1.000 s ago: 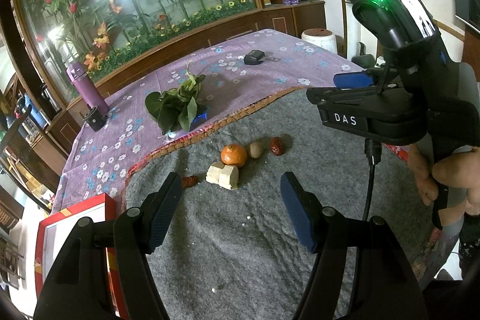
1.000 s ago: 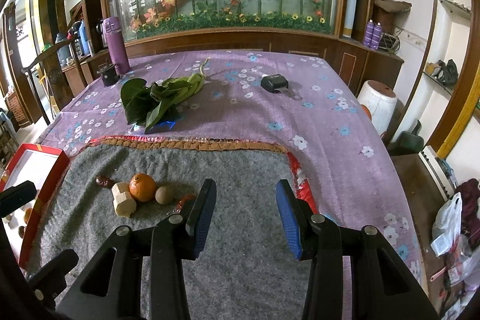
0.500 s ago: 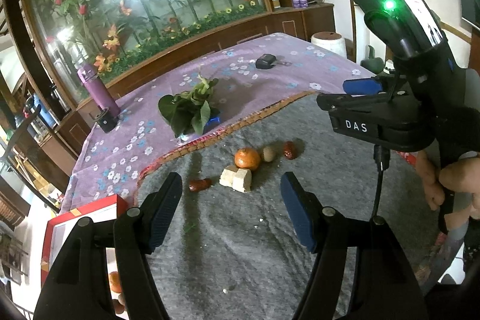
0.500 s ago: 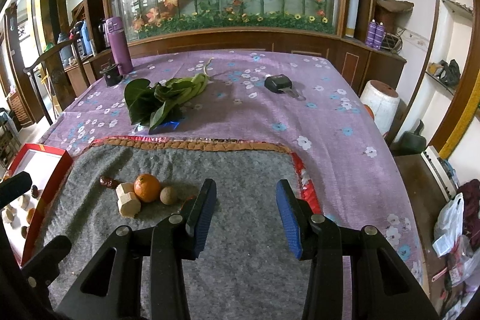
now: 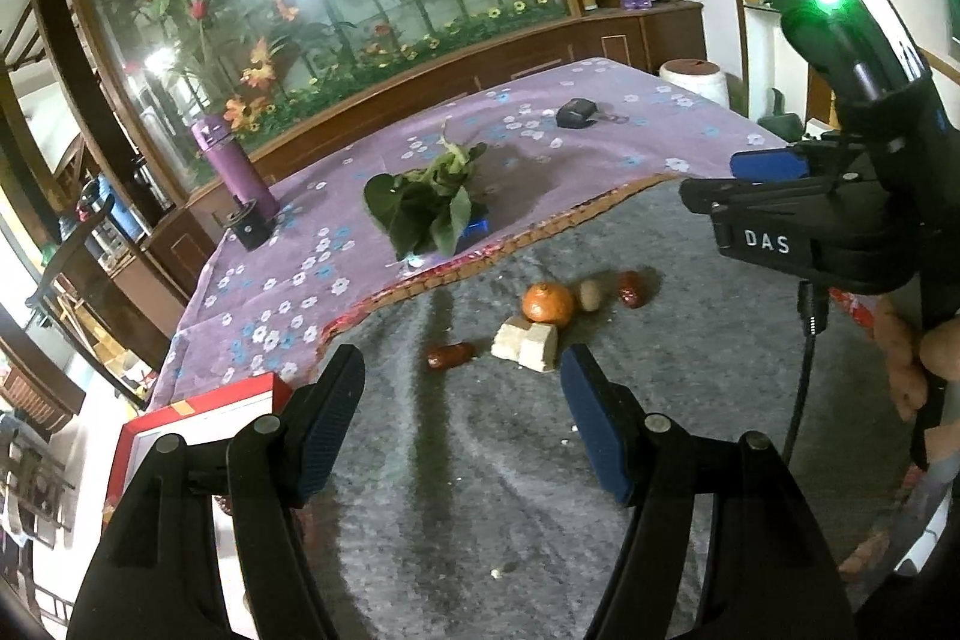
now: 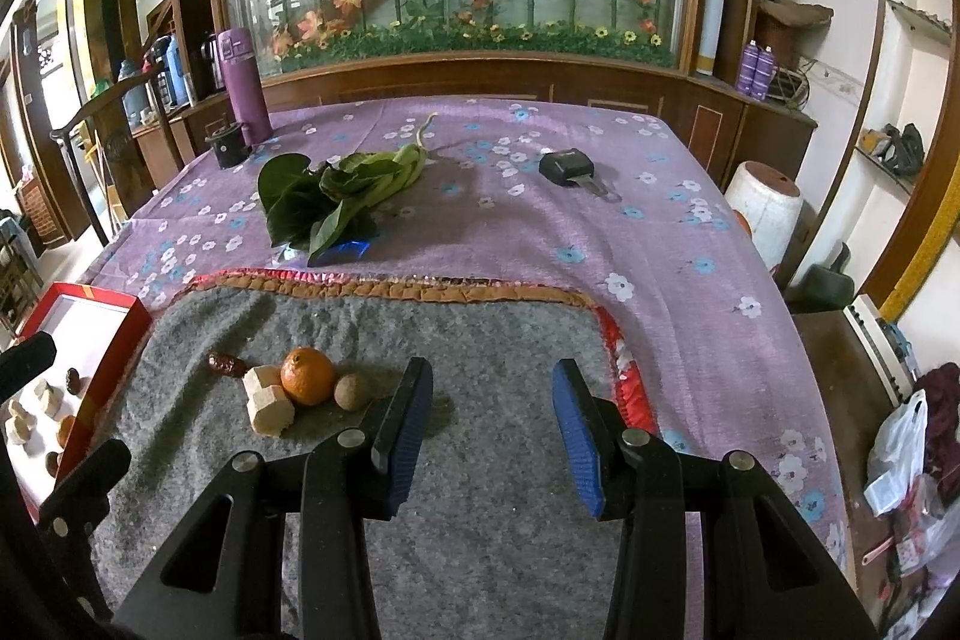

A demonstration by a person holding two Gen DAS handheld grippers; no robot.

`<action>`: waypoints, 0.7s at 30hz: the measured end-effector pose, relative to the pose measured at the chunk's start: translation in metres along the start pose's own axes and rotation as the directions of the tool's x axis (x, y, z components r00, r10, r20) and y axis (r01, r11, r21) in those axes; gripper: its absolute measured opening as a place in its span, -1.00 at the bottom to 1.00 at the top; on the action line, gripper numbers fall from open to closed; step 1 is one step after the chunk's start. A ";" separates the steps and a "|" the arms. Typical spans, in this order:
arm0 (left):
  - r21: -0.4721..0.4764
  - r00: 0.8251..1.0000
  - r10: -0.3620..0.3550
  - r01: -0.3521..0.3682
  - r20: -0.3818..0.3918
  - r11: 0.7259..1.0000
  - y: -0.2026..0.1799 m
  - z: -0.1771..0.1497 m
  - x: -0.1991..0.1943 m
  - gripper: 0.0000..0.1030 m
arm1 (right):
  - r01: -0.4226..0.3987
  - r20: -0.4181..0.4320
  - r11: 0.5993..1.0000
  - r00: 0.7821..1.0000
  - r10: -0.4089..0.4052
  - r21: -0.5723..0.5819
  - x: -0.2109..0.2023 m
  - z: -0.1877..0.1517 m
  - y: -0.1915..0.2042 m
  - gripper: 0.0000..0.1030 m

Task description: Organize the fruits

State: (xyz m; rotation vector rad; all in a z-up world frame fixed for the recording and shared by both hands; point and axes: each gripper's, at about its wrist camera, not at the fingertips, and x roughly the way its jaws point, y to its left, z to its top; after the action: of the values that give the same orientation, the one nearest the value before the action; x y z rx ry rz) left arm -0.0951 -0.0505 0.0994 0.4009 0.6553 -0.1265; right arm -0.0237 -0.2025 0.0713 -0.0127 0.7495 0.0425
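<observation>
On the grey felt mat [image 5: 540,460] lie an orange tangerine [image 5: 547,303], a small brown round fruit [image 5: 590,293], a red date [image 5: 630,288], a second red date [image 5: 450,354] and two pale cut chunks [image 5: 525,339]. The right wrist view shows the tangerine [image 6: 307,375], brown fruit [image 6: 351,391], chunks [image 6: 267,399] and one date [image 6: 225,364]. My left gripper [image 5: 462,418] is open and empty, just short of the chunks. My right gripper [image 6: 491,430] is open and empty, to the right of the fruits; its body shows in the left wrist view [image 5: 840,220].
A red-rimmed white box [image 6: 84,334] at the mat's left holds several dates and pale chunks. On the purple flowered cloth [image 6: 540,232] lie leafy greens [image 6: 336,196], a black car key [image 6: 567,167], a purple bottle [image 6: 243,85] and a small black cup [image 6: 228,147].
Both grippers have drawn back and up a little, so the fruits look farther off. More of the red box shows. The jaws stay open and the fruits have not moved.
</observation>
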 end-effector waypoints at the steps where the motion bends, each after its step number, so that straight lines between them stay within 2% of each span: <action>1: -0.001 1.000 0.005 -0.005 0.000 1.000 0.001 0.000 0.000 0.31 | 0.000 0.000 1.000 1.000 0.000 0.000 0.000 0.000 0.001 -0.15; 14: -0.006 0.999 0.032 -0.032 -0.012 0.999 0.006 -0.004 0.005 0.31 | -0.027 -0.019 1.000 0.999 0.027 0.009 0.005 -0.006 0.002 -0.15; 17: -0.041 0.999 -0.001 -0.001 -0.043 0.999 0.015 -0.011 0.014 0.31 | -0.125 -0.048 0.991 0.991 0.127 0.042 0.016 -0.010 -0.012 -0.15; 21: -0.067 0.995 -0.027 0.021 -0.095 0.998 0.021 -0.025 0.028 0.31 | -0.112 -0.071 0.994 0.991 0.112 0.013 0.031 -0.020 -0.021 -0.07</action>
State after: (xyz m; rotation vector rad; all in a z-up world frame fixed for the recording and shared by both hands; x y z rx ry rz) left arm -0.0827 -0.0211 0.0709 0.3369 0.7576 -0.1085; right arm -0.0139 -0.2226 0.0359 0.0370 0.8214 0.1463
